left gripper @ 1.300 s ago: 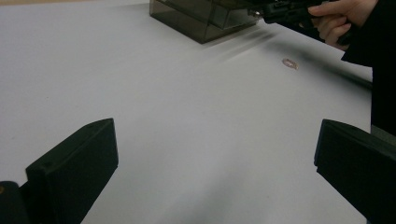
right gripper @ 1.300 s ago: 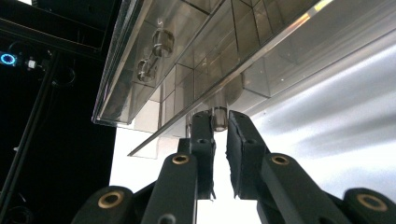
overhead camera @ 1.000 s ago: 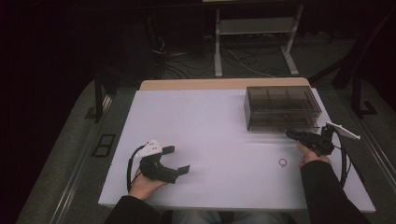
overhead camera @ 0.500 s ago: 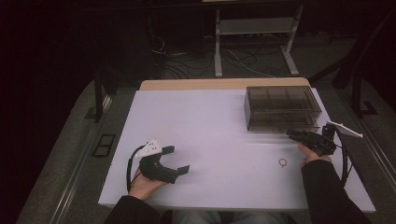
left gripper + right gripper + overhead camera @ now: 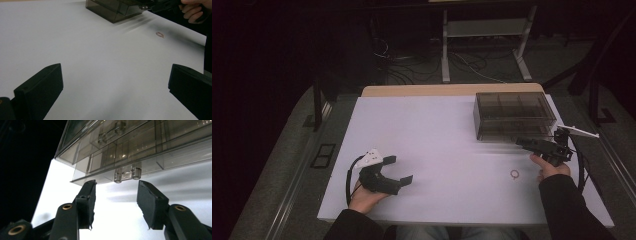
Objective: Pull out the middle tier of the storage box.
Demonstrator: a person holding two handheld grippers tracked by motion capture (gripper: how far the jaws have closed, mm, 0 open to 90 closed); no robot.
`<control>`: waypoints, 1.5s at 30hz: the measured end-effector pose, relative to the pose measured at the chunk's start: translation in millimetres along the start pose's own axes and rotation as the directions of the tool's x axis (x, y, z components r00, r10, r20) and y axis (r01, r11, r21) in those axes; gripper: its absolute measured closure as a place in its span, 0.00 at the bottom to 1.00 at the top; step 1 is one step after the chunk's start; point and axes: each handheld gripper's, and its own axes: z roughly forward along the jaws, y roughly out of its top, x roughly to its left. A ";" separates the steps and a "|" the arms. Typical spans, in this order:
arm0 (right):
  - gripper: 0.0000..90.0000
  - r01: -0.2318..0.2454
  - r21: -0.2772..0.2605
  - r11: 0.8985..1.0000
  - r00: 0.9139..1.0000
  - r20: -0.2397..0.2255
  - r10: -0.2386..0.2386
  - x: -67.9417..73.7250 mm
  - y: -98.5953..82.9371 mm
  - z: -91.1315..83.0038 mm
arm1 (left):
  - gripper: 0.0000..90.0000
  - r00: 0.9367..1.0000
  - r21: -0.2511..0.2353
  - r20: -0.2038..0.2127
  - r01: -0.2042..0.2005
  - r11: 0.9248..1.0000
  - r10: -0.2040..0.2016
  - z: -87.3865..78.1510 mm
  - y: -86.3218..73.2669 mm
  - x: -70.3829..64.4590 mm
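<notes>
- My right gripper (image 5: 523, 142) has crept from the right edge of the high view toward the box (image 5: 514, 116); a second ago it hung a little farther back, and its tips now sit just at the box's front.
- In the right gripper view its jaws stand partly open with nothing between them, one on each side of the handle (image 5: 127, 174) on the lower drawer, close but not yet touching.
- I judge that puts me at the approach to a pull: next the jaws must close on that handle.
- The box itself sits upper right in the high view, near the table's far edge, drawers shut.
- A small ring (image 5: 514, 174) lies on the table (image 5: 437, 130) at lower right, just beside my right hand.
- My left gripper (image 5: 399, 170) has stayed at lower left, wide open and empty.
- The surface is plain white and bare between the two grippers.
- The room beyond is dark, with cables (image 5: 472, 62) on the floor and a white stand (image 5: 484, 30) at the top.
</notes>
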 end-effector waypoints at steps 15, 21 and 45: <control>0.37 0.242 0.160 0.957 0.966 0.048 -0.252 21.3 8.3 -5.3 | 0.00 1.000 -0.006 -0.019 0.011 1.000 -0.011 -4.2 -2.0 -2.1; 0.37 0.340 0.216 0.915 0.934 0.037 -0.356 29.7 14.6 -4.2 | 0.00 1.000 -0.004 -0.022 0.009 1.000 -0.009 -4.5 -2.1 -1.3; 0.37 0.676 0.324 0.661 0.731 -0.183 -0.658 57.3 55.5 -11.4 | 0.00 0.999 -0.015 -0.031 0.019 1.000 -0.020 -7.0 -3.3 -2.4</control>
